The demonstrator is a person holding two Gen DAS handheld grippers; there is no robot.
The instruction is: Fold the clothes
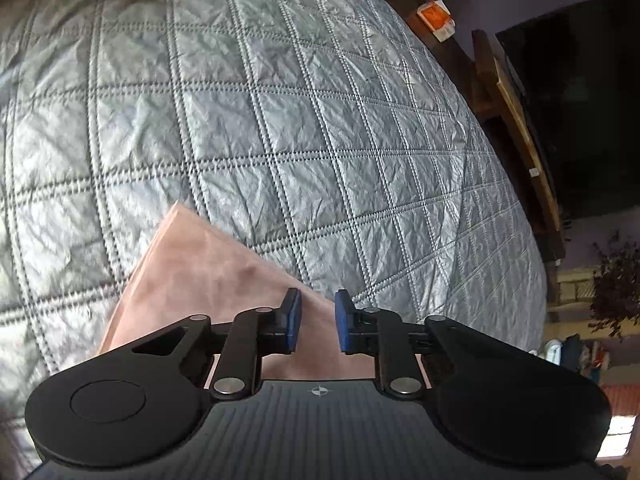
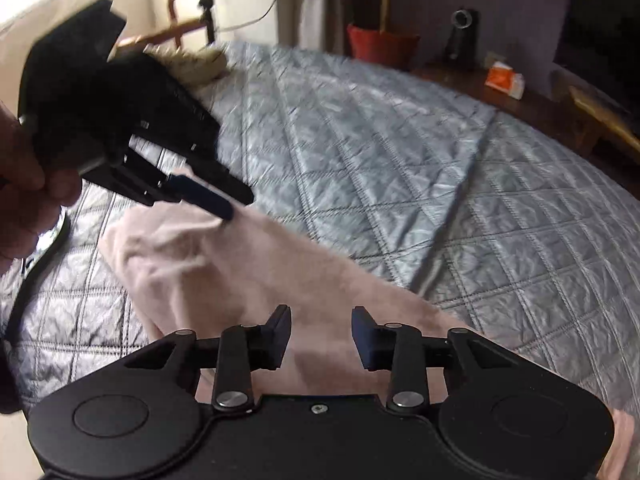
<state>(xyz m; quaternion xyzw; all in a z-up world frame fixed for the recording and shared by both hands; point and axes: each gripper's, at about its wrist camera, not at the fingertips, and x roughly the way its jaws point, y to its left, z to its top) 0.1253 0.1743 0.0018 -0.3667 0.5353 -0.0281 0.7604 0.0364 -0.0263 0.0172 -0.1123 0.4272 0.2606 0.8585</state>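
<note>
left wrist view: the left gripper (image 1: 317, 320) hovers over a pink garment (image 1: 208, 280) on the quilted bed (image 1: 280, 120), jaws narrowly parted, gripping nothing; its body hides the cloth's near part. right wrist view, blurred: the right gripper (image 2: 321, 338) likewise stands parted and empty above the cloth.

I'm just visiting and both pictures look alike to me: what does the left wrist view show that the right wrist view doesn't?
Only the left wrist view shows the left gripper head on, jaws apart with nothing pinched, and a dark plant at the right edge.

Only the right wrist view shows the right gripper, also open, the left gripper from the side above the cloth, the hand holding it, and a red pot.

Both show the pink cloth on the grey quilted bedspread, and an orange-and-white box.
</note>
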